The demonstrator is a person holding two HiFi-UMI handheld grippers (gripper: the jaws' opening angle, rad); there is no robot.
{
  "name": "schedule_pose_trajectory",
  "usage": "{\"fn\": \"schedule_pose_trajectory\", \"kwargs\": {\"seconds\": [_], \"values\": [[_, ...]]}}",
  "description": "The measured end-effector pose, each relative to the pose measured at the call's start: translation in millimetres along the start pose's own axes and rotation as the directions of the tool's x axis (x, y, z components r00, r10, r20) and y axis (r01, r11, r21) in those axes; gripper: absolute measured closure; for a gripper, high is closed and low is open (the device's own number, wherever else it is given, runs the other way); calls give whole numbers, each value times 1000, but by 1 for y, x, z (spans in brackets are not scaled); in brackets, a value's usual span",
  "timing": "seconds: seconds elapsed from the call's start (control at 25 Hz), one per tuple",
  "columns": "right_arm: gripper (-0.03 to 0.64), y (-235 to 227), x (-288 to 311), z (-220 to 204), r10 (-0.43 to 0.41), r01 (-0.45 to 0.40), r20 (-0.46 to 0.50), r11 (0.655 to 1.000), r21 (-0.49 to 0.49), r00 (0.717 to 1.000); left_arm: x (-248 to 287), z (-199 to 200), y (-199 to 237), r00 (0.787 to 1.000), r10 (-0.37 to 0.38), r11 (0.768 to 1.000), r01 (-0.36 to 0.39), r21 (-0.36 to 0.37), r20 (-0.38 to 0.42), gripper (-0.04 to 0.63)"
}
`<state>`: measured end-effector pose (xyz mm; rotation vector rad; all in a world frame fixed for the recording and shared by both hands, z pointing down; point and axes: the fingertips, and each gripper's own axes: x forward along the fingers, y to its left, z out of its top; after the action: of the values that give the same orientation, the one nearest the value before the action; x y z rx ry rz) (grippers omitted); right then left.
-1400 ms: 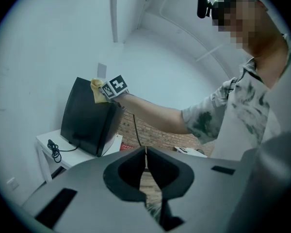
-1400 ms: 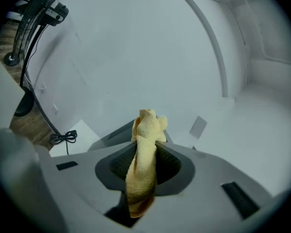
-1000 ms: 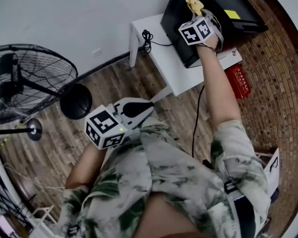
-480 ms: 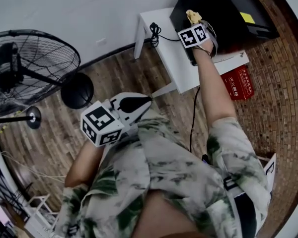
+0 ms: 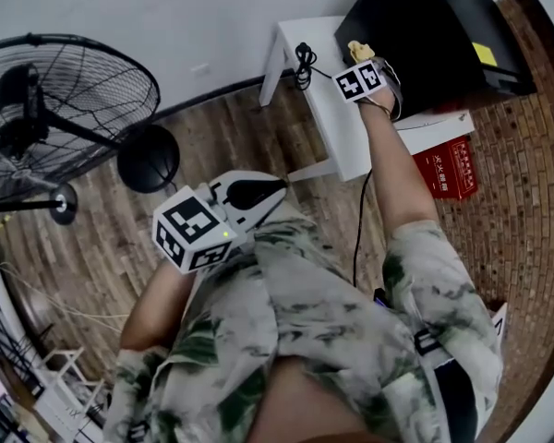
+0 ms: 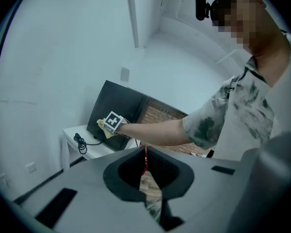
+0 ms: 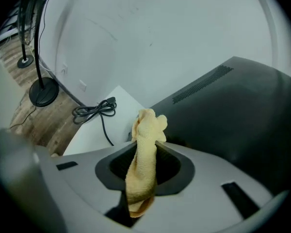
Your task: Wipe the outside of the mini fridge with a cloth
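Right gripper view had the right gripper (image 7: 144,147) pinching a yellow cloth (image 7: 146,123) tight, tip right at the black mini fridge (image 7: 233,115) side, contact unclear, above the white worktop (image 7: 99,132) edge. Left gripper (image 6: 146,155) hung by the torso (image 5: 305,340), jaws pressed together, empty. Fridge's yellow label (image 5: 485,55): too small to read.

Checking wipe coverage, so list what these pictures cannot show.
The mini fridge: head view, the top edge cuts it off; its far side is hidden.
Whether the cloth touches it: right gripper view, the cloth's own tip covers that spot.
Print on the red box: head view, too small.
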<state>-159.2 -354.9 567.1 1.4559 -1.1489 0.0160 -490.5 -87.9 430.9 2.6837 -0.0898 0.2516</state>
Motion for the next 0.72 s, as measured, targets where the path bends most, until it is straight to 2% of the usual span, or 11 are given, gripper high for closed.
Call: {"fn": "schedule_pose_trajectory", "kwargs": {"seconds": [0.16,0.4,0.56,0.72], "values": [[518,-25,-27,37,-21,25,86,999,-48,996,9,5,3,1000,-18,1000,18,18,-5,568],[518,-97,-80,103,-127,155,216,981,-117,968,27,11,6,999,-51,998,51,37,-7,568],[518,-144,-103,141,-201,243,253,958,-151,946,30,15,4,998,-60,997,60,44,-4,568],[518,-178,-107,161,-261,313,249,930,-194,932,31,18,8,999,-47,998,47,38,15,568]]}}
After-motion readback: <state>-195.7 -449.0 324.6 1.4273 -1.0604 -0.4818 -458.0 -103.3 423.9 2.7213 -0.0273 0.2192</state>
